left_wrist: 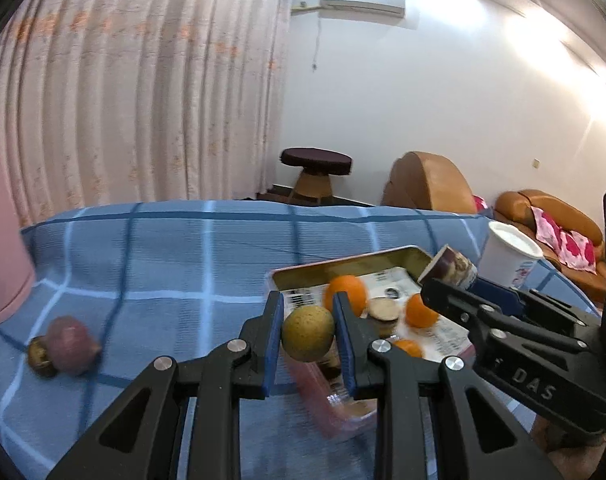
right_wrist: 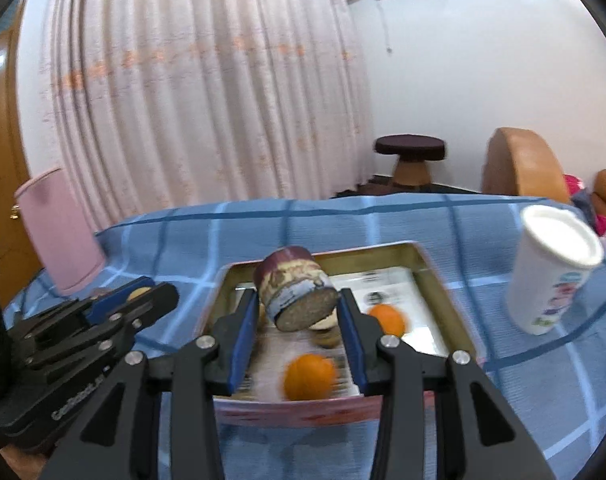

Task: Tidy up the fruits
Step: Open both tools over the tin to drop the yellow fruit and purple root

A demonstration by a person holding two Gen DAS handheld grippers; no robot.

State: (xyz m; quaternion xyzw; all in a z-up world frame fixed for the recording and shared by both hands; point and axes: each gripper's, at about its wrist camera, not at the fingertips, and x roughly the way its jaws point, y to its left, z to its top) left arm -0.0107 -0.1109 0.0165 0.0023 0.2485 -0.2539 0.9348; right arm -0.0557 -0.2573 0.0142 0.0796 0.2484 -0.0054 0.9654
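Note:
My left gripper [left_wrist: 308, 334] is shut on a round yellow-green fruit [left_wrist: 308, 333], held above the near left corner of a metal tin tray [left_wrist: 343, 264]. My right gripper [right_wrist: 299, 304] is shut on a small purple-and-cream can [right_wrist: 295, 292], tilted, held above the tray [right_wrist: 327, 254]. The can also shows in the left wrist view [left_wrist: 451, 266]. Oranges [left_wrist: 345, 290] [left_wrist: 421, 312] lie in the tray, also visible from the right [right_wrist: 309, 376] [right_wrist: 387, 320]. A reddish fruit [left_wrist: 71, 344] and a small brown one [left_wrist: 39, 356] lie on the blue checked cloth at left.
A white cup [right_wrist: 551, 272] stands right of the tray. A pink bin [right_wrist: 59, 232] stands at the table's far left. A round cookie-like item [left_wrist: 383, 312] lies in the tray. Curtains, a stool and sofas are behind the table.

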